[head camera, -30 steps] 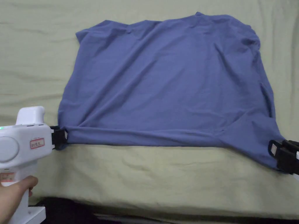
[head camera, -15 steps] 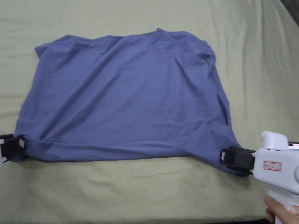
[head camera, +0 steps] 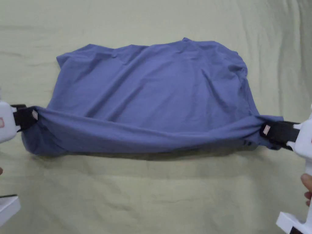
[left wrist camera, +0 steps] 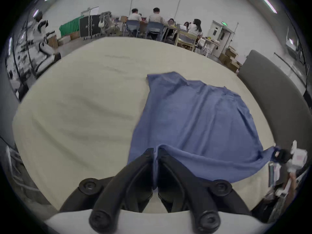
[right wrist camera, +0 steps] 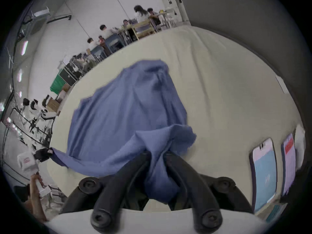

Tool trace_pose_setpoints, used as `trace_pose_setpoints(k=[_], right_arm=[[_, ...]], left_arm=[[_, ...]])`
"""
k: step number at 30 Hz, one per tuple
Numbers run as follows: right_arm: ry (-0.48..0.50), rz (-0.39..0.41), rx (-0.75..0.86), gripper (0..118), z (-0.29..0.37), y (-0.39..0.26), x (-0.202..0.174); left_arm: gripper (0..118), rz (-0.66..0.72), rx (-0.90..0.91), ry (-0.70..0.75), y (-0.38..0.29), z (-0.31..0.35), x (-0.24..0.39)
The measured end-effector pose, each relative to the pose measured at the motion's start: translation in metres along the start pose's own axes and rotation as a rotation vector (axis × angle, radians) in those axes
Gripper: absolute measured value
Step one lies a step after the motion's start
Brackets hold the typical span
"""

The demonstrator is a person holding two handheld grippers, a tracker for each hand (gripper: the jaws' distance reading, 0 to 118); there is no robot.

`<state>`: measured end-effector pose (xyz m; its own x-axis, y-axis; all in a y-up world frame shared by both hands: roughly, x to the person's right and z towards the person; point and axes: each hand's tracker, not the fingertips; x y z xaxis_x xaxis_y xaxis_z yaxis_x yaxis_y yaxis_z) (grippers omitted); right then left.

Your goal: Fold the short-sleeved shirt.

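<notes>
A blue short-sleeved shirt [head camera: 158, 94] lies spread on a pale green sheet [head camera: 158, 195]; its near edge is lifted off the sheet and stretched taut between both grippers. My left gripper [head camera: 33, 115] is shut on the shirt's near left corner, and its own view shows the black jaws [left wrist camera: 156, 151] closed with blue cloth [left wrist camera: 194, 119] pinched between them. My right gripper [head camera: 264, 130] is shut on the near right corner; a bunch of fabric [right wrist camera: 158, 166] hangs between its jaws [right wrist camera: 157, 153]. The far edge of the shirt rests on the sheet.
The wrinkled sheet extends well beyond the shirt on every side. A dark grey headboard [left wrist camera: 270, 94] borders the bed at the right. Several people sit at tables [left wrist camera: 152, 23] far behind the bed. Flat blue and red cards [right wrist camera: 265, 170] lie by the right gripper.
Both grippers have raised the shirt's near edge off the sheet and carried it toward the far side, so the edge now hangs taut with a shadow under it. The head camera also shifted.
</notes>
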<state>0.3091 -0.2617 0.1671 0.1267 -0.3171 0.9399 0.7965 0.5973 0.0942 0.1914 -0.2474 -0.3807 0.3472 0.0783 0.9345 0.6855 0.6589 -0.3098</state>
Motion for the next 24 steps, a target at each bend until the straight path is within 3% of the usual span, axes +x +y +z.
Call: trace_pose_setpoints(k=[2, 6, 10, 13, 14, 15, 16, 17, 22, 23, 24], right_arm=[[-0.022, 0.053, 0.007, 9, -0.028, 0.036, -0.010], [-0.070, 0.059, -0.056, 9, -0.099, 0.080, -0.021], [-0.150, 0.120, -0.160, 9, -0.152, 0.082, -0.023], [-0.140, 0.128, -0.163, 13, -0.161, 0.077, -0.019], [-0.142, 0.132, -0.164, 36, -0.159, 0.076, -0.016], [-0.136, 0.120, -0.171, 75, -0.156, 0.076, -0.014], [-0.127, 0.109, -0.174, 111, -0.153, 0.076, -0.011], [-0.099, 0.100, -0.170, 116, -0.146, 0.074, -0.010], [-0.035, 0.093, -0.080, 114, -0.080, 0.058, -0.010], [-0.007, 0.114, -0.065, 104, -0.064, 0.050, -0.012], [0.008, 0.146, -0.029, 74, -0.044, 0.038, -0.014]], left_arm=[[0, -0.044, -0.035, 0.049, 0.033, -0.033, 0.004], [0, -0.053, -0.149, 0.088, 0.073, -0.111, 0.005], [0, -0.132, -0.256, 0.138, 0.072, -0.167, 0.011], [3, -0.114, -0.277, 0.133, 0.062, -0.184, 0.007], [16, -0.070, -0.269, 0.125, 0.061, -0.183, 0.003], [40, -0.049, -0.228, 0.149, 0.060, -0.177, 0.000], [78, -0.038, -0.192, 0.157, 0.055, -0.167, -0.001], [85, -0.024, -0.175, 0.135, 0.053, -0.158, -0.004], [85, -0.072, -0.041, 0.115, 0.027, -0.080, -0.003], [80, -0.088, -0.008, 0.087, 0.015, -0.060, -0.003], [56, -0.097, 0.032, 0.062, -0.001, -0.034, 0.002]])
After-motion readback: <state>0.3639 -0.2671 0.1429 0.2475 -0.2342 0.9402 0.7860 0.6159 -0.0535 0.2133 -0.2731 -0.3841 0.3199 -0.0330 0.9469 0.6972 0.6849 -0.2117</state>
